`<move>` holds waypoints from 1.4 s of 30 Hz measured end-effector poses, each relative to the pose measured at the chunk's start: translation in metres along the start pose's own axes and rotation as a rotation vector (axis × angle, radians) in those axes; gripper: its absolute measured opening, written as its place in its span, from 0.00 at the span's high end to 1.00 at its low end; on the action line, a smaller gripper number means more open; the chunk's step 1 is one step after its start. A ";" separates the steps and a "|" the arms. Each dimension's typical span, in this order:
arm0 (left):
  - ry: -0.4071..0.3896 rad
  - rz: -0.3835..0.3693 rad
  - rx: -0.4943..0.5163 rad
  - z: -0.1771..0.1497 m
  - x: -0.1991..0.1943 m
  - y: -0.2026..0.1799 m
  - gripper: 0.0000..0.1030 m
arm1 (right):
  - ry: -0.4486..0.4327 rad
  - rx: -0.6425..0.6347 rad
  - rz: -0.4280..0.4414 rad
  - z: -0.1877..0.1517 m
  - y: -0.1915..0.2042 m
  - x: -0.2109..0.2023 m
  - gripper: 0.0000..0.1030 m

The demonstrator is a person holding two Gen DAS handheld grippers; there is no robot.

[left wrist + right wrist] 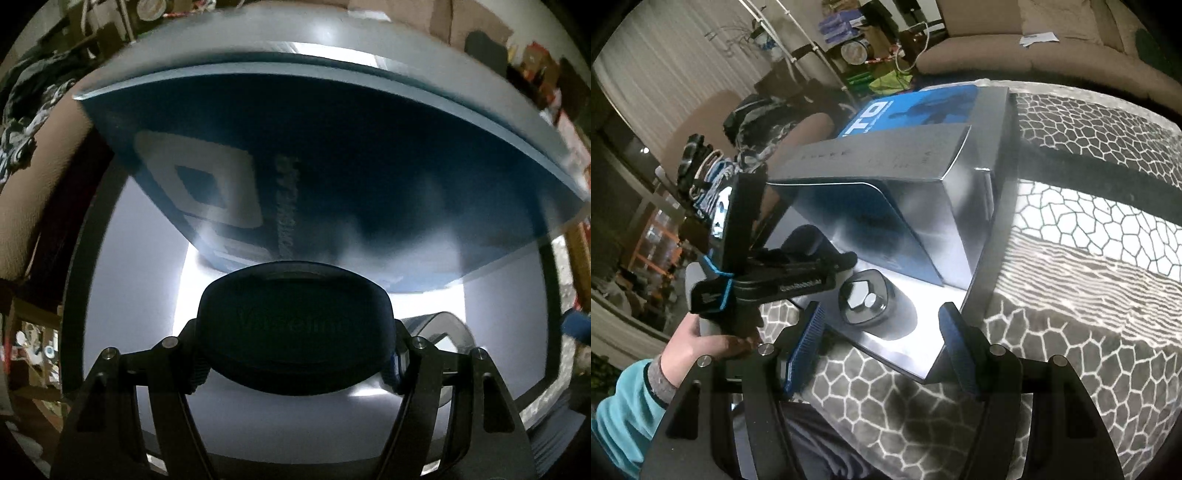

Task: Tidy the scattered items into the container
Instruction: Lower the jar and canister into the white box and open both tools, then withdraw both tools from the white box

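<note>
- The bed cover (1071, 295), grey and white with a honeycomb pattern, fills the near and right part of the right wrist view; it carries everything, and the stretch to the right of the container lies bare.
- The container (993, 221), a shallow dark tray with a low rim and a pale shiny floor, lies on the cover with one corner pointing near. In the left wrist view its dark rim (79, 295) frames the pale floor on the left, the right and the near side.
- A blue box (332, 177) stands in the far part of the tray; from the right wrist it shows a shiny top (879, 158) and blue print behind. In the left wrist view its lower edge hangs just above the jar, and open floor stays to the left and right of it.
- The left tongs (295, 350) are clamped on a dark round jar (295, 328), with both pads pressed on its sides, over the tray floor.
- A person's hand (701, 336) in a teal sleeve carries these tongs at the left edge of the tray.
- The right tongs (882, 347) stand apart and empty above the near corner of the tray.
- A small dark pot (866, 299) with a shiny inside sits on the tray floor, just far of the right tongs and near the box.
</note>
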State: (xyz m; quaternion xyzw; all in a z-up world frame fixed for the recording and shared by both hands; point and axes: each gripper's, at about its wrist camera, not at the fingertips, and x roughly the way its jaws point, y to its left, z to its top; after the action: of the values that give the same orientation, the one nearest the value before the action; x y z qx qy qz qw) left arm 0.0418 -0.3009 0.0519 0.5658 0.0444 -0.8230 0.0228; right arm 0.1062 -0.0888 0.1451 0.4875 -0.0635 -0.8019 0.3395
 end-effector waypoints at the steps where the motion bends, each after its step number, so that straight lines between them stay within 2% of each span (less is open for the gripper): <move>1: 0.022 0.013 0.015 0.000 0.003 -0.003 0.33 | 0.001 -0.003 -0.001 0.000 0.000 0.000 0.35; 5: 0.069 0.036 0.035 0.000 0.009 -0.007 0.32 | 0.009 -0.015 0.003 0.001 0.003 0.004 0.35; 11: 0.053 -0.015 -0.026 0.002 -0.008 0.004 0.27 | 0.016 -0.016 0.006 0.001 0.005 0.009 0.35; 16: -0.062 -0.067 -0.104 -0.007 -0.045 0.020 0.05 | 0.010 -0.011 0.011 0.002 0.006 0.011 0.22; 21: -0.082 -0.067 -0.117 -0.021 -0.058 0.027 0.05 | 0.021 -0.021 0.003 0.006 0.016 0.019 0.16; 23: -0.107 -0.044 -0.092 -0.038 -0.065 0.018 0.04 | 0.027 -0.035 -0.011 0.006 0.021 0.023 0.03; 24: -0.114 -0.041 -0.089 -0.041 -0.067 0.018 0.03 | 0.027 -0.044 -0.025 0.005 0.024 0.024 0.00; 27: -0.138 -0.046 -0.086 -0.046 -0.077 0.021 0.00 | 0.026 -0.076 -0.062 0.004 0.033 0.027 0.00; 32: -0.152 -0.033 -0.073 -0.032 -0.080 0.020 0.00 | 0.010 -0.069 -0.068 0.001 0.034 0.027 0.00; 42: -0.174 -0.036 -0.089 -0.042 -0.092 0.017 0.00 | -0.020 -0.042 -0.078 -0.003 0.034 0.015 0.00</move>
State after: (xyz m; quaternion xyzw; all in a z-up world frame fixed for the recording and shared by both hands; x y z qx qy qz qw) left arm 0.1155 -0.3144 0.1225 0.4898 0.0886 -0.8665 0.0369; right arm 0.1202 -0.1231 0.1471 0.4744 -0.0310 -0.8205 0.3174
